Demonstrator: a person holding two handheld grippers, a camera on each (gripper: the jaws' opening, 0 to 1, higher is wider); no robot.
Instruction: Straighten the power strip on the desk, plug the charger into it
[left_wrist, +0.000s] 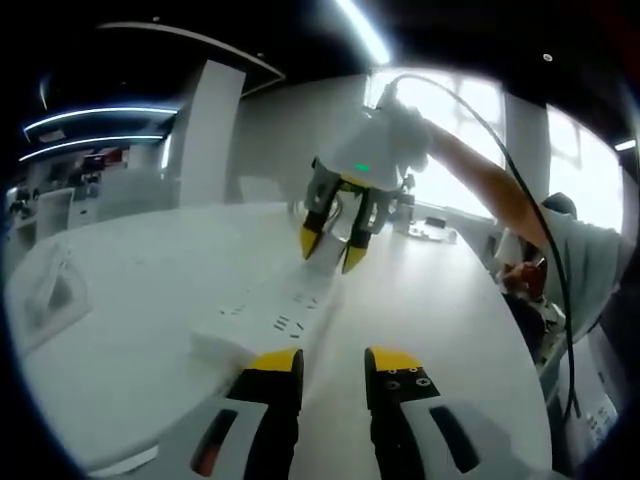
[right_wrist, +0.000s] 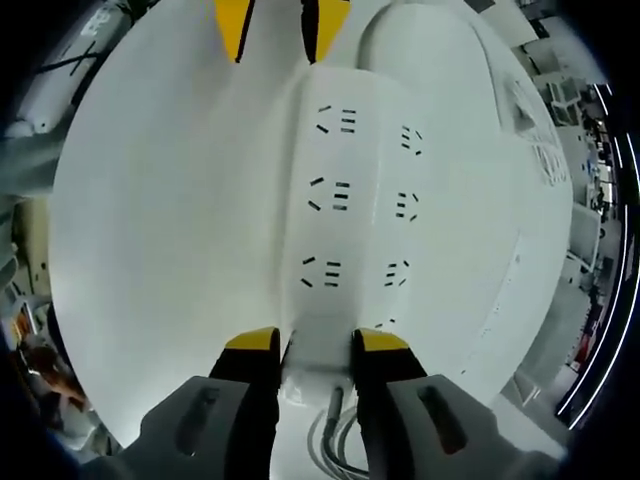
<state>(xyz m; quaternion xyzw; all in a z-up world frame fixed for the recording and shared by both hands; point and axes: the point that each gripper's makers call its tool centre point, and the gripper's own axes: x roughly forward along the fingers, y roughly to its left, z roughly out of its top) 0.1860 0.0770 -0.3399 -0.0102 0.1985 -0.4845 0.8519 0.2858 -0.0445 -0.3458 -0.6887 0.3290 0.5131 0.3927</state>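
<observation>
A white power strip with two rows of sockets lies on the white desk, running away from me. My left gripper is open just right of its near end, with nothing between the jaws. The right gripper reaches in from the far side and stands over the strip's far end. In the right gripper view the power strip stretches ahead, and my right gripper has its jaws pressed to both sides of the narrow cord end. The strip's grey cable runs out beneath. The left gripper's yellow fingertips show at the strip's other end.
A person's arm holds the right gripper, and a black cable hangs from it. A white angular object sits near the desk's left edge. The desk edge curves close beside the strip. Chairs and desks stand further off.
</observation>
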